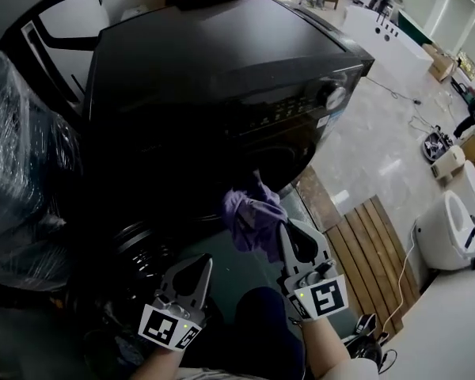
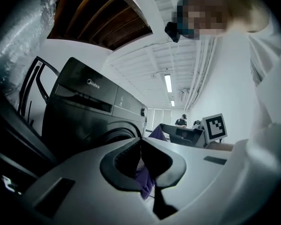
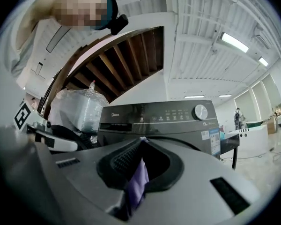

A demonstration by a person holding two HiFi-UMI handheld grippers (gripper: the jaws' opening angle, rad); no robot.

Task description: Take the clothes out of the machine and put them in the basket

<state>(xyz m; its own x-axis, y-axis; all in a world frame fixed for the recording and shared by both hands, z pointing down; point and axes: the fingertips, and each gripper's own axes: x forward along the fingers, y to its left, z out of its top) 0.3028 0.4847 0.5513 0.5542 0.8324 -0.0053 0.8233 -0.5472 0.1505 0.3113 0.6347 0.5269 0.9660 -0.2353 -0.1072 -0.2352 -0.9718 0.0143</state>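
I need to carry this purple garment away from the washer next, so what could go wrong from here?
The right hand-held gripper pinches only a bunch of the purple garment; the rest hangs loose, so it could slip out. The loose part hangs close to the washing machine front and might snag there. No basket shows in any view, so the drop spot must be found mid-carry.

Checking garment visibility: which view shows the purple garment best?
Head view: the bunched purple garment hangs at the right gripper, before the machine. Each gripper view shows only a strip between its jaws.
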